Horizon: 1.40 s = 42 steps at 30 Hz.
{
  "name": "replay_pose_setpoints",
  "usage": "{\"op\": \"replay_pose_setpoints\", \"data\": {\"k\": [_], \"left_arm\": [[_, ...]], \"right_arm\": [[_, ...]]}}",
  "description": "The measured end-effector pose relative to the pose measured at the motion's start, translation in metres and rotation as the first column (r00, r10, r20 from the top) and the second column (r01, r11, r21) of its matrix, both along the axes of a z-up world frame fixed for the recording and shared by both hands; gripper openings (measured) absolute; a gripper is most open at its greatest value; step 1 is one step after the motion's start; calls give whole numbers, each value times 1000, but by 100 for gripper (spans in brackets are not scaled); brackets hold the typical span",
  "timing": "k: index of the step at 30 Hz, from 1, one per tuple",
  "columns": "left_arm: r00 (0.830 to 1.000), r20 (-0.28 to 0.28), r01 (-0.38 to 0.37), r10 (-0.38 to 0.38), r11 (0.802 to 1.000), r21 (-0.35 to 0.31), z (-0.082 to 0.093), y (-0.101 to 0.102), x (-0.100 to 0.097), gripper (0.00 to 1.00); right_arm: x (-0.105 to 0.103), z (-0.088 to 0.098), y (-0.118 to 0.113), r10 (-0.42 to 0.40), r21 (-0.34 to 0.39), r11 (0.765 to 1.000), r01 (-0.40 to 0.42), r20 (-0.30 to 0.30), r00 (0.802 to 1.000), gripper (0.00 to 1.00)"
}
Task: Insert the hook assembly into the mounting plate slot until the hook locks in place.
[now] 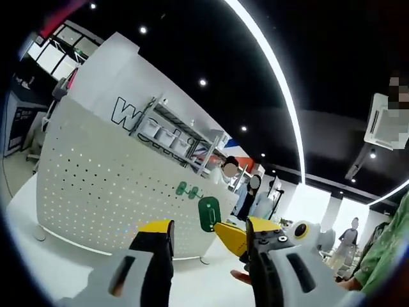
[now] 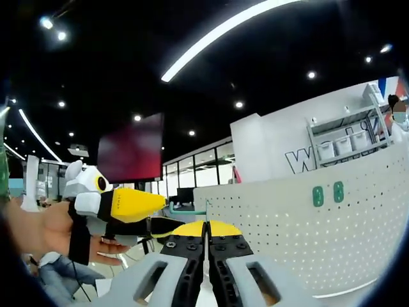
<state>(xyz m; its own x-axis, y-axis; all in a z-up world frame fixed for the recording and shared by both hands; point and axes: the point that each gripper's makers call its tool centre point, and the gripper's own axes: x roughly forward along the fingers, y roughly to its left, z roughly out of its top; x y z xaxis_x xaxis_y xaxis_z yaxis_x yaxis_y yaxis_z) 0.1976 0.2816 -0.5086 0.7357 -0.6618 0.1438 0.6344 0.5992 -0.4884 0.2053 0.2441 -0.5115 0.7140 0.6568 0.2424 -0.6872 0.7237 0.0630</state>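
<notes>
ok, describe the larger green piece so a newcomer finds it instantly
In the left gripper view, find the curved white perforated panel. Two small green tabs sit on it; the green piece is just below-right of them, larger, darker, beside the right gripper and its yellow tip.

The left tool [image 1: 209, 238] has its jaws wide apart. The right tool [image 2: 206, 238] has its jaws pressed together. A hand [image 2: 45, 233] holds the left tool.
</notes>
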Motion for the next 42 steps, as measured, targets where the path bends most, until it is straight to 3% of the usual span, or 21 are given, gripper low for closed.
{"op": "replay_pose_setpoints", "data": {"k": [16, 42], "left_arm": [[1000, 22, 3, -3, 1000, 11, 6, -3, 1, 32], [1000, 15, 19, -18, 1000, -7, 9, -6, 0, 19]], "right_arm": [[-7, 3, 5, 14, -2, 1000, -14, 12, 1000, 0], [-17, 9, 11, 23, -23, 1000, -22, 61, 998, 0]]}}
